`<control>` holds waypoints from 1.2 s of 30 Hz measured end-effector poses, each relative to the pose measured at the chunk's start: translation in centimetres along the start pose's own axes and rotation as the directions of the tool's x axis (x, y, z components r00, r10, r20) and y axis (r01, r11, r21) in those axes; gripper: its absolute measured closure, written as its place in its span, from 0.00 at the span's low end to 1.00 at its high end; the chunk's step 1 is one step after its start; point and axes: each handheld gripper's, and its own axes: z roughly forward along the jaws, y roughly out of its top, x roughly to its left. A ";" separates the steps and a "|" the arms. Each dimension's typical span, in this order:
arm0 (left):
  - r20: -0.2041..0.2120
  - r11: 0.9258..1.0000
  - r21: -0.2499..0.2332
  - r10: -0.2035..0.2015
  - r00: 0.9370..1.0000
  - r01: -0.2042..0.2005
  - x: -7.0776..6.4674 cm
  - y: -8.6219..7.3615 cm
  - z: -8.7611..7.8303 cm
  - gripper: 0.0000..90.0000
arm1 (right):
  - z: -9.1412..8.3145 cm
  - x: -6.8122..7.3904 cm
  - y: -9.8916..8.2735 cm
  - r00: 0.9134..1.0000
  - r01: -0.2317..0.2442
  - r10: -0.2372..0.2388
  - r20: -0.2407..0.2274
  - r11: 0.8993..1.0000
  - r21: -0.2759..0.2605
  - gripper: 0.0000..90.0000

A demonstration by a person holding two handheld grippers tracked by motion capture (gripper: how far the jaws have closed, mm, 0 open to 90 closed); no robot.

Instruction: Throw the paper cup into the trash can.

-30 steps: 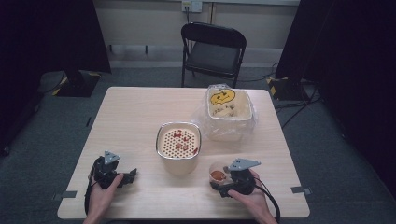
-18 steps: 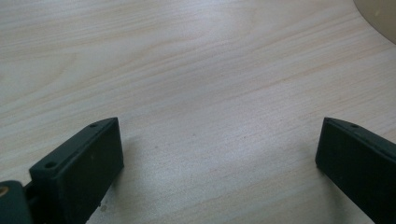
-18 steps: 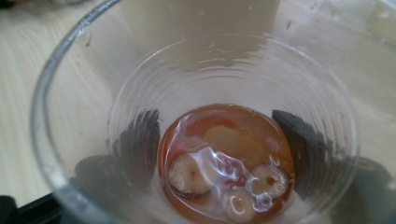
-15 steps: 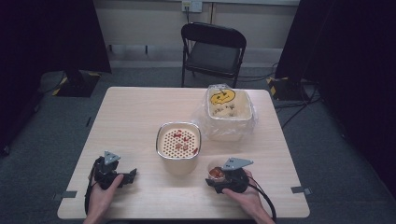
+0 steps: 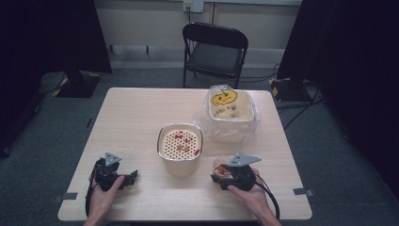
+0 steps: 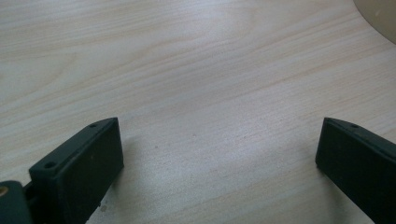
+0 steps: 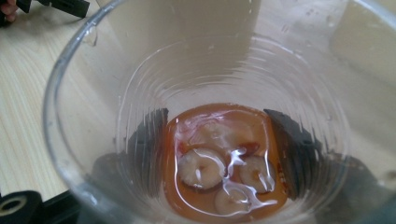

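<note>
A light wooden tabletop (image 5: 136, 117) holds three containers. In the middle stands a cream pot (image 5: 179, 147) with a shiny rim. A flat insert full of small holes sits in its top, and a few red bits (image 5: 181, 136) lie on the holes.

At about 1 o'clock from the pot is a cream tub (image 5: 231, 112) wrapped in a clear plastic bag (image 5: 214, 127). On top of it there is a yellow shape with black marks (image 5: 223, 98). What is inside the tub is hard to tell.

At about 5 o'clock from the pot, near the front edge, the right gripper (image 5: 226, 176) holds a clear plastic cup (image 7: 196, 116). Its black fingers press on both sides of the cup and show through the wall. In the bottom of the cup is a little orange-brown liquid (image 7: 187, 200) with three pale round slices (image 7: 201, 168) in it, each with a hole in the middle.

At about 8 o'clock from the pot, the left gripper (image 6: 219, 163) sits low over bare wood. Its fingers (image 6: 88, 168) are wide apart and hold nothing.

A black folding chair (image 5: 214, 47) stands behind the tabletop at 12 o'clock.
</note>
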 end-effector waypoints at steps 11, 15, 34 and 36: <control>0.006 1.000 0.003 -0.001 1.000 0.001 0.0 0.0 0.0 0.00 | -2.2 -0.4 3.2 0.998 0.029 -0.026 0.055 0.999 -0.045 0.48; 0.006 1.000 0.003 -0.002 1.000 0.002 0.0 0.0 0.0 0.00 | -2.7 -0.2 4.0 0.996 0.049 -0.045 0.071 0.997 -0.057 0.48; 0.005 1.000 0.002 -0.003 1.000 0.003 0.0 0.0 0.0 0.00 | -3.0 0.9 9.7 0.969 0.184 -0.176 0.175 0.982 -0.033 0.50; 0.006 1.000 0.002 -0.003 1.000 0.003 0.0 0.0 0.0 0.00 | -2.8 0.9 10.2 0.966 0.189 -0.181 0.185 0.981 -0.031 0.50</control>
